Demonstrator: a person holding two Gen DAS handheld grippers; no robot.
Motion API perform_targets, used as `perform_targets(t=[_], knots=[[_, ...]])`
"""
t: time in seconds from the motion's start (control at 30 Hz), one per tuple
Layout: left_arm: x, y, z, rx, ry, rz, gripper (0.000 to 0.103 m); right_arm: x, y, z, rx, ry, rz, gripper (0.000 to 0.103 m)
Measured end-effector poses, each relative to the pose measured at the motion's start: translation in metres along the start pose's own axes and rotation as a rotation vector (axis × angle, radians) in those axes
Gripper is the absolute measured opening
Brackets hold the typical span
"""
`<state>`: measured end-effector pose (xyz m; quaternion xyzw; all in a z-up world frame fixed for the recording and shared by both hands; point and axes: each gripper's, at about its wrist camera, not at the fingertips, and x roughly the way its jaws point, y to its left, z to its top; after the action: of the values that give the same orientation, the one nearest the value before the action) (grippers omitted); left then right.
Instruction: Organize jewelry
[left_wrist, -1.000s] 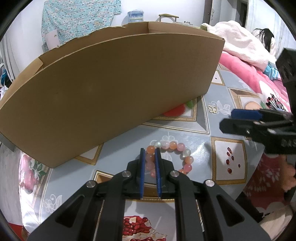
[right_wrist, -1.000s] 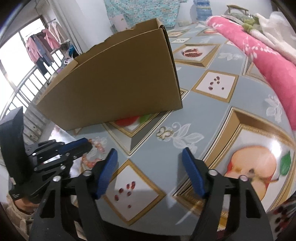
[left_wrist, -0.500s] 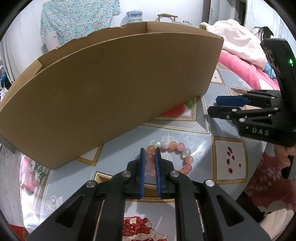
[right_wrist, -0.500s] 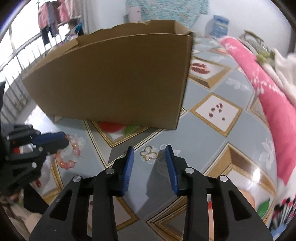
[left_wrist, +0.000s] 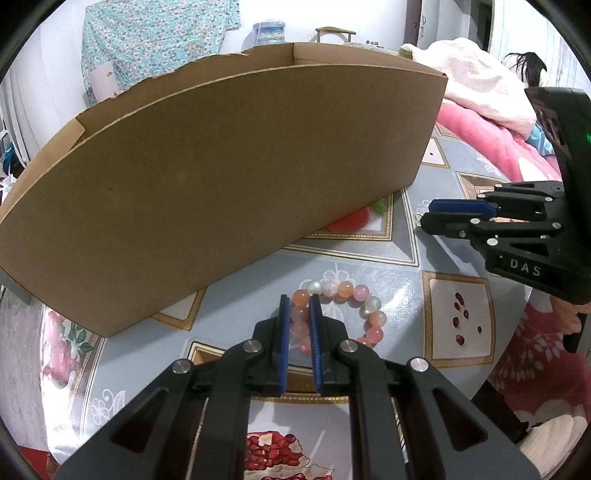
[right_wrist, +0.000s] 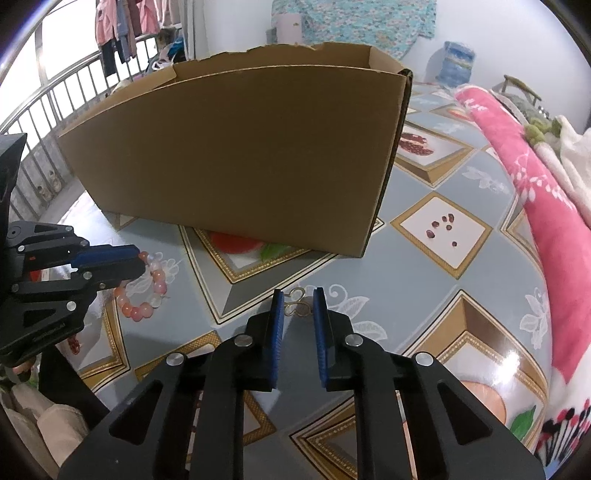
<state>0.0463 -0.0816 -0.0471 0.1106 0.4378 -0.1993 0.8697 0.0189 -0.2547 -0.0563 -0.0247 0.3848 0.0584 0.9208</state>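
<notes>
While its 2 blue pads sit close together at lower center of the left wrist view, the left gripper (left_wrist: 299, 297) clamps one side of the bead bracelet (left_wrist: 341, 312), with several pink and orange beads pinched between the pads. The remainder of the bracelet curves out to the right of the jaws and lies on the patterned tablecloth (left_wrist: 373, 280), low in the middle of the frame. From the right wrist view the same bracelet (right_wrist: 146, 291) shows at middle left, partly hidden under the left gripper (right_wrist: 110, 260).

Lower center of the right wrist view holds the right gripper (right_wrist: 298, 295), whose jaws stand narrowly apart and hold nothing. A small gold clasp-like ornament (right_wrist: 297, 304) lies on the tablecloth (right_wrist: 417, 280) just ahead of the gap between the pad tips; whether the pads touch it cannot be told. In the left wrist view the right gripper (left_wrist: 432, 214) reaches in from the right edge, seen side-on.

Behind both grippers a large open cardboard box (left_wrist: 221, 173) fills the upper half of the left wrist view and stands on the tablecloth; in the right wrist view the box (right_wrist: 240, 147) occupies the upper center. At the right of that view a pink blanket (right_wrist: 535, 177) runs along the table's far side, and it appears at upper right of the left wrist view too (left_wrist: 491, 136).
</notes>
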Motion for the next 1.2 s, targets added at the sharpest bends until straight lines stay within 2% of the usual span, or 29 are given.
perform_targets(t=[0.37,0.4,0.43,0.67,0.77,0.9,1.2], knots=[[0.000,0.001,0.000,-0.001,0.000,0.000,0.010,0.000,-0.012,0.004,0.057,-0.003,0.020,0.014],[0.000,0.001,0.000,-0.001,0.001,0.000,0.010,-0.001,-0.013,0.004,0.063,-0.005,0.022,0.011],[0.000,0.001,0.000,-0.001,0.001,0.000,0.010,0.000,-0.015,0.005,0.069,0.000,0.026,0.000],[0.000,0.001,0.000,-0.003,0.001,-0.001,0.010,0.001,-0.022,0.007,0.088,0.009,0.031,0.000],[0.000,0.001,0.000,-0.002,0.001,0.000,0.010,-0.002,-0.022,0.007,0.091,0.007,0.042,0.004],[0.000,0.002,0.000,-0.001,0.001,-0.001,0.010,-0.007,-0.019,0.006,0.062,0.006,0.044,0.030],[0.000,0.001,0.000,-0.001,0.001,-0.002,0.010,0.004,-0.012,0.011,0.015,0.000,-0.009,0.031]])
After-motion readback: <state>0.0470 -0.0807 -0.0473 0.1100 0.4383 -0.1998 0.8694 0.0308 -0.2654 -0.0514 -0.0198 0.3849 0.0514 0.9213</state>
